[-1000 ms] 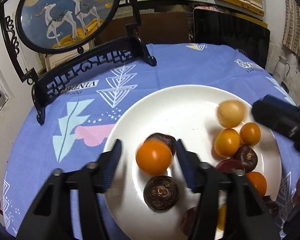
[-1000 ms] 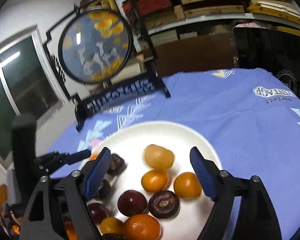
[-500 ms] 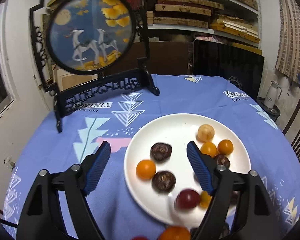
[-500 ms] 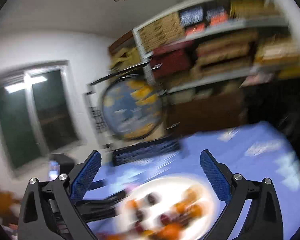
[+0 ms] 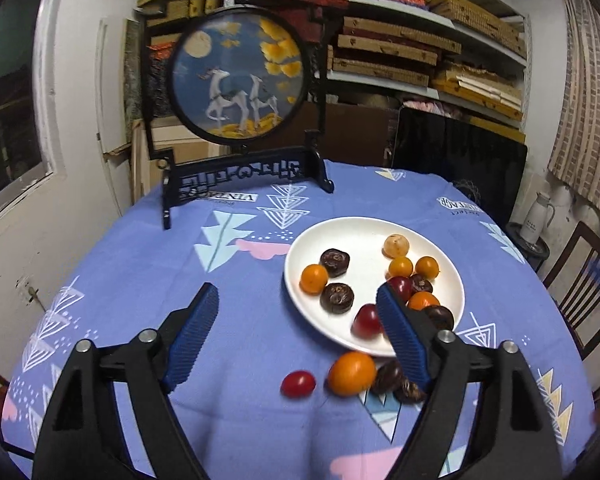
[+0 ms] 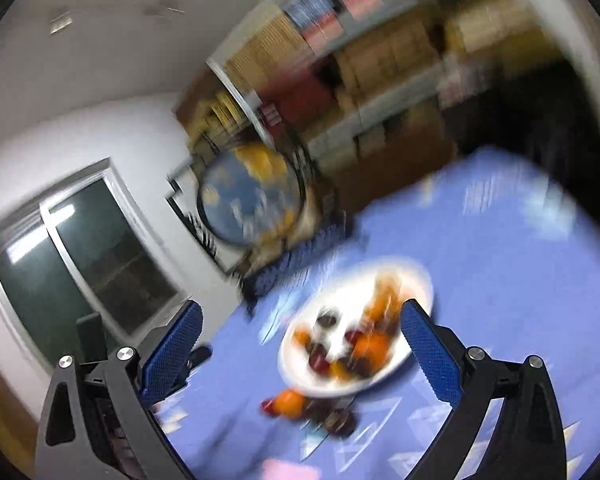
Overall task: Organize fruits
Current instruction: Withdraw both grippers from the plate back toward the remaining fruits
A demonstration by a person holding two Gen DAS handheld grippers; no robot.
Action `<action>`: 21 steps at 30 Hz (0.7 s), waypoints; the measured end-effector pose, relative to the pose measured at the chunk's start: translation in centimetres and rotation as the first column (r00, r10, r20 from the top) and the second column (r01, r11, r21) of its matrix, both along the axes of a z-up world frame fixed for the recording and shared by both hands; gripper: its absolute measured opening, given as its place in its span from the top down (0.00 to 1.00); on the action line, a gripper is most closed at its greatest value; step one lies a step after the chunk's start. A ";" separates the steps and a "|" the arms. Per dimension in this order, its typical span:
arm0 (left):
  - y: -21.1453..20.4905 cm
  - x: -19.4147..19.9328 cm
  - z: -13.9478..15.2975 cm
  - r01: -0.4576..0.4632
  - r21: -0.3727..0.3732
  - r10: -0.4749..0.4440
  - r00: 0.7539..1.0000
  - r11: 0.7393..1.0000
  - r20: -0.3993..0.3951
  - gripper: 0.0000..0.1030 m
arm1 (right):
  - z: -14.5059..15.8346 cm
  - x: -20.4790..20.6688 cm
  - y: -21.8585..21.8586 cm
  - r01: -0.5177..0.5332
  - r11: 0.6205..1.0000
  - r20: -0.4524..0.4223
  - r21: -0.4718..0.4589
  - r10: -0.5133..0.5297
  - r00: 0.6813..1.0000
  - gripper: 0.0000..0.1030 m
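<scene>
- While both claws stand clear of the plate, we take stock, view by view.
- Left wrist view: left claw (image 5: 298, 330) wide open, jaws having just been opening, nothing between the pads; it hangs above the cloth (image 5: 240, 264), near the plate's edge.
- Same view: plate (image 5: 370, 234) holds most fruit, orange, dark and red, in two loose groups.
- Same view: four strays on the cloth just off the plate's near rim: red tomato (image 5: 298, 384), orange (image 5: 352, 373), two dark fruits (image 5: 388, 376) partly behind the right-hand finger.
- Right wrist view, heavily blurred: right claw (image 6: 300, 344) at its widest, jaws having just been opening, empty; plate (image 6: 416, 284) and strays (image 6: 290, 403) visible ahead.
- Our judgement: strays come next. We should take the tomato first, since it lies apart; straddle it squarely, close gently, as round fruit rolls and soft skin bruises.
- We should let the right hand settle before reaching.
</scene>
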State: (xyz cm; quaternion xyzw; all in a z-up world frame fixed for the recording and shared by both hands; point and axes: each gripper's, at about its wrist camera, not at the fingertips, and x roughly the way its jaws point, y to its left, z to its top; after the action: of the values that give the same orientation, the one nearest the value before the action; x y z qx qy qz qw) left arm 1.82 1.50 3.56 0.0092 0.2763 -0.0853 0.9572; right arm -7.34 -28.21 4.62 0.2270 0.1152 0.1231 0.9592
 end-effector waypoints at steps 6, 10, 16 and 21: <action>1.2 -2.6 -0.7 0.004 0.007 -0.004 1.000 1.000 0.014 0.22 | 1.1 -4.7 3.3 -0.030 0.982 0.023 -0.184 0.035 0.999 0.03; 1.5 -3.1 -1.9 0.007 0.052 -0.007 1.000 0.999 -0.002 0.22 | -3.5 -1.0 5.2 -0.068 0.953 -0.202 -0.295 0.007 0.979 0.03; 2.7 -2.8 -3.9 0.021 0.122 -0.017 0.999 0.992 -0.040 0.22 | -8.9 3.9 9.4 -0.247 0.889 -0.458 -0.386 0.048 0.888 0.03; 3.9 -2.2 -5.0 0.043 0.132 -0.033 0.996 0.990 -0.081 0.22 | -10.4 4.5 12.6 -0.326 0.769 -0.497 -0.550 0.012 0.868 0.08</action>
State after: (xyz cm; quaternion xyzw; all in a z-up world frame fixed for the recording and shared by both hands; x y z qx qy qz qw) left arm -0.34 5.40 -1.45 0.0751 0.3186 -0.0851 0.9411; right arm -2.83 -15.65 -5.76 -0.0882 0.3959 0.1090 0.9075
